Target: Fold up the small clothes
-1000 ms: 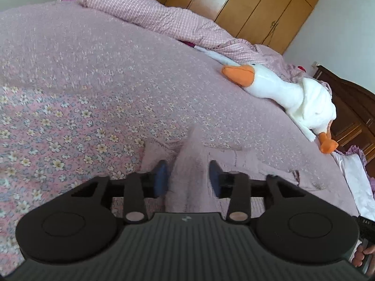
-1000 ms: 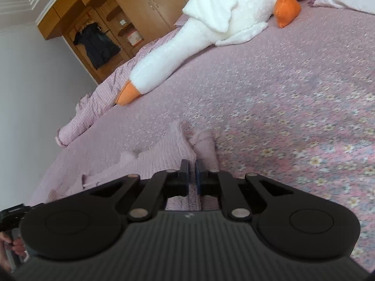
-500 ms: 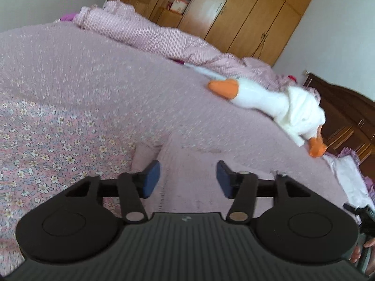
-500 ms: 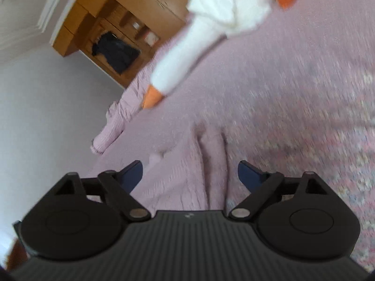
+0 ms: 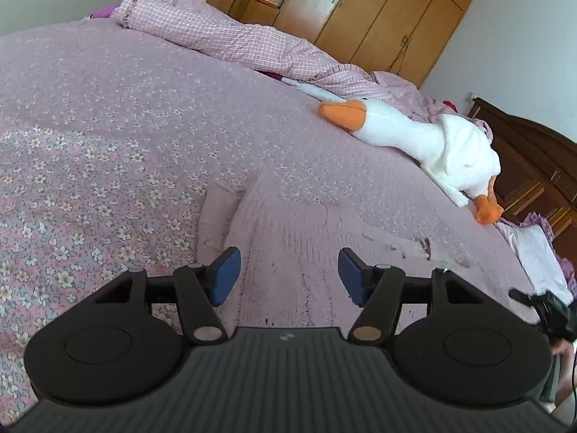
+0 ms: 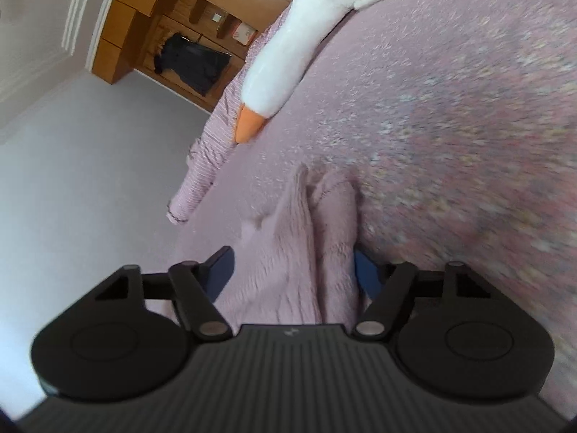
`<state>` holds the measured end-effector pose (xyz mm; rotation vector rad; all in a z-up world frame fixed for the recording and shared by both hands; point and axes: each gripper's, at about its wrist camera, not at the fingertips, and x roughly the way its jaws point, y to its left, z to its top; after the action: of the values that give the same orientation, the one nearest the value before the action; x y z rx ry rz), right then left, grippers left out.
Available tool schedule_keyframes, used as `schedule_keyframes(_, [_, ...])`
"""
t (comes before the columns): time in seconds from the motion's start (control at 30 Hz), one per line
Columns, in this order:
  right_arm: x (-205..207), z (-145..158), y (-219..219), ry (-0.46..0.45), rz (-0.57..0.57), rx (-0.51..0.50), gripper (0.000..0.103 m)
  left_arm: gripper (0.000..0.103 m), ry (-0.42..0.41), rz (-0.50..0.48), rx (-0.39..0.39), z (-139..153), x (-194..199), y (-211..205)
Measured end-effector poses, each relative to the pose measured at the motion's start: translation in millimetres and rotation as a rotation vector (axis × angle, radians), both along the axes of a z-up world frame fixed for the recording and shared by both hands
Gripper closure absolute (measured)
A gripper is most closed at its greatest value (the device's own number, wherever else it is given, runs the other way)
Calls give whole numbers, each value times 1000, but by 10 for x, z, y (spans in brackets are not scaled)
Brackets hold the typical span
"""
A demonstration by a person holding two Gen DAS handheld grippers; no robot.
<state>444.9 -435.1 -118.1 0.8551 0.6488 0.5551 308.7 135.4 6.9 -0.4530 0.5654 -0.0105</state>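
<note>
Hovering left gripper point(image 5: 287, 270): jaws apart over one pink knitted garment point(image 5: 306, 231) on the floral bedspread point(image 5: 108, 137); one plush goose point(image 5: 414, 137) beyond.
Right gripper point(image 6: 293, 270): jaws apart, garment point(image 6: 310, 238) folds between them, one goose point(image 6: 288, 54) ahead.

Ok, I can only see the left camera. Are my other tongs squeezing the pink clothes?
Observer: No. The right tongs are open, and the pink garment sits loose between the two fingers.
Operator: Is it flat on that side?
Observer: No, there it is bunched up into two long ridges.
</note>
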Motion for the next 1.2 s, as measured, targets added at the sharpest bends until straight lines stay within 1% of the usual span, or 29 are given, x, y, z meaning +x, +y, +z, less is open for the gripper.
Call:
schedule_keyframes(0.03, [58,-20,21,-2,-5,15,40,36,-1,-1,7,-5,8,-3])
schedule_keyframes(0.07, [99,-33,27,-5,-10,26,42,36,-1,0,11,-10,22,-3])
schedule_keyframes(0.1, [137,-54,16,-6,-13,44,48,36,1,1,12,-14,39,-1])
schedule_keyframes(0.13, [162,-78,-12,-2,-17,62,56,36,3,4,9,-22,49,5])
schedule_keyframes(0.17, [171,-114,-42,9,-24,81,60,36,3,6,5,-29,59,13])
schedule_keyframes(0.2, [169,-142,-74,16,-29,96,69,36,3,10,3,-33,69,19])
schedule_keyframes(0.23, [163,-179,-113,25,-33,121,74,36,2,13,0,-34,76,19])
schedule_keyframes(0.3, [158,-232,-169,45,-41,176,76,36,1,17,-5,-32,97,30])
schedule_keyframes(0.37, [151,-226,-153,50,-49,176,80,36,0,17,-3,-28,98,26])
schedule_keyframes(0.4, [147,-214,-131,56,-57,157,85,36,-1,15,1,-25,93,26])
schedule_keyframes(0.5, [109,-181,-102,68,-75,160,85,36,-12,13,18,-6,62,30])
schedule_keyframes(0.57, [95,-156,-77,64,-91,146,82,36,-17,14,18,19,36,58])
schedule_keyframes(0.63, [104,-191,-48,66,-111,172,79,36,-34,17,7,56,0,96])
schedule_keyframes(0.67, [103,-215,-50,47,-102,189,79,36,-41,18,6,67,-22,104])
schedule_keyframes(0.7, [109,-226,-51,42,-90,182,79,36,-44,20,10,77,-35,116])
schedule_keyframes(0.83, [151,-184,42,27,-2,120,80,36,-35,34,17,66,-31,128])
schedule_keyframes(0.9, [162,-180,51,27,-1,116,80,36,-28,31,19,51,-19,114])
schedule_keyframes(1.0, [189,-155,58,25,7,112,81,36,-25,16,43,37,-5,51])
schedule_keyframes(1.03, [195,-140,65,25,4,104,83,36,-21,10,52,29,0,29])
schedule_keyframes(1.07, [192,-123,77,22,1,90,84,36,-18,6,60,20,5,11])
schedule_keyframes(1.13, [199,-85,107,21,-16,69,86,36,-14,2,70,1,10,-6])
schedule_keyframes(1.2, [209,-56,118,30,-40,83,86,36,-13,3,77,-11,13,-3])
